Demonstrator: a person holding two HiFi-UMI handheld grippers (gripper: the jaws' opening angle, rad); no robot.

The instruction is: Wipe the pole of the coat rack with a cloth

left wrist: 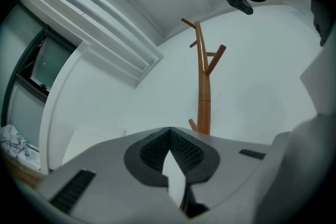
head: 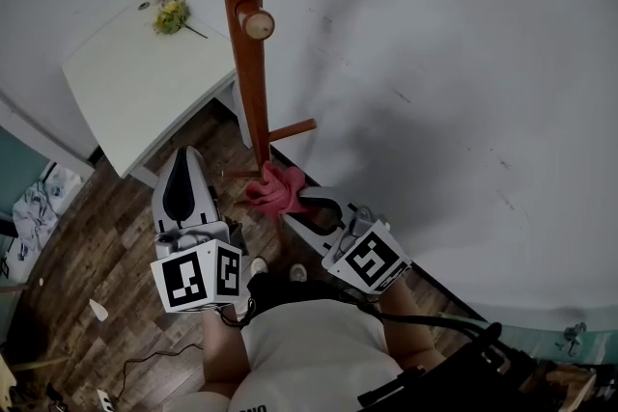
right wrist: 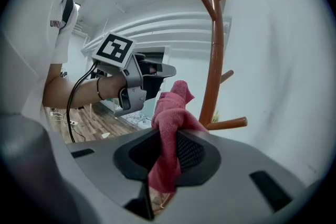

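The coat rack's brown wooden pole (head: 249,63) stands against the white wall, with a short peg (head: 256,22) high up and a longer peg (head: 292,129) lower down. My right gripper (head: 290,206) is shut on a pink-red cloth (head: 273,188), which rests against the pole just below the lower peg. In the right gripper view the cloth (right wrist: 172,113) bunches out of the jaws, left of the pole (right wrist: 212,71). My left gripper (head: 188,152) hangs left of the pole, shut and empty. Its own view shows the pole (left wrist: 203,97) ahead.
A white table (head: 126,92) with a small bunch of flowers (head: 172,15) stands left of the rack. The floor (head: 106,246) is dark wood, with a cable lying on it. The white wall (head: 435,63) runs close behind the pole.
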